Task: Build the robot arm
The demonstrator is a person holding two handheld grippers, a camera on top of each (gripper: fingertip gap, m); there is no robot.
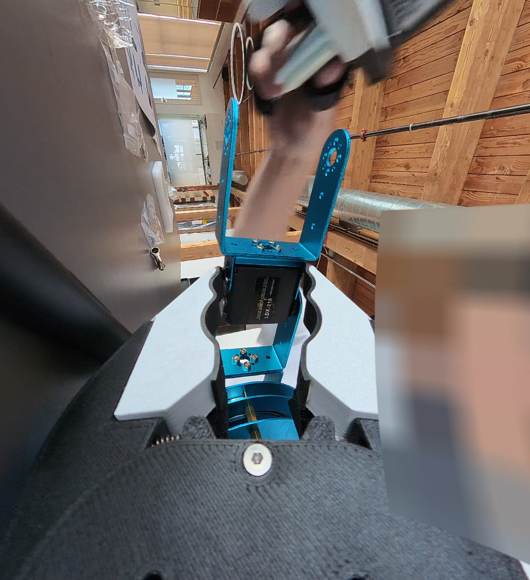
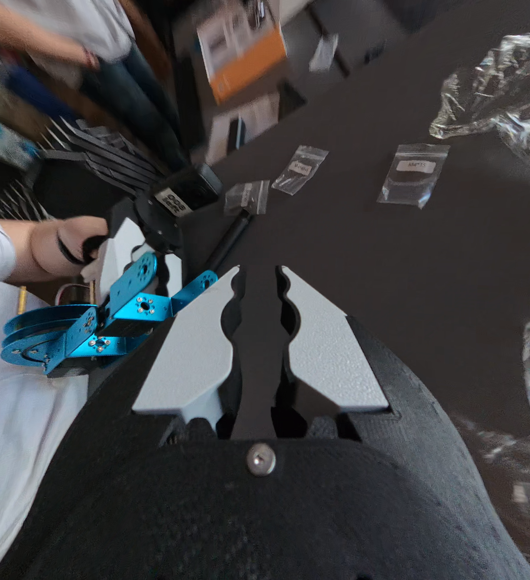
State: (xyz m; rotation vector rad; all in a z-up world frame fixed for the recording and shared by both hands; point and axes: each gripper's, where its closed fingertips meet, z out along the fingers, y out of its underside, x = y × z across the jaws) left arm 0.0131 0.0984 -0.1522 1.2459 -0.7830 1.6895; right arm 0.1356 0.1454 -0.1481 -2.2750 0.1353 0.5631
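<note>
Blue servo bracket (image 1: 266,314) clamped in left gripper (image 1: 262,301) — right gripper (image 2: 259,301) parted, empty.

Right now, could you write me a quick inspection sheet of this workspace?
Surface: dark tabletop.
Job's things: blue metal bracket assembly with a black servo.
Clutter: small clear bags, crumpled plastic wrap, black tool on the table.
Grippers: left tongs shut on the assembly; right tongs open, empty.
Cables: thin wires by the assembly's round base.
Surroundings: wooden plank wall, silver duct.
</note>
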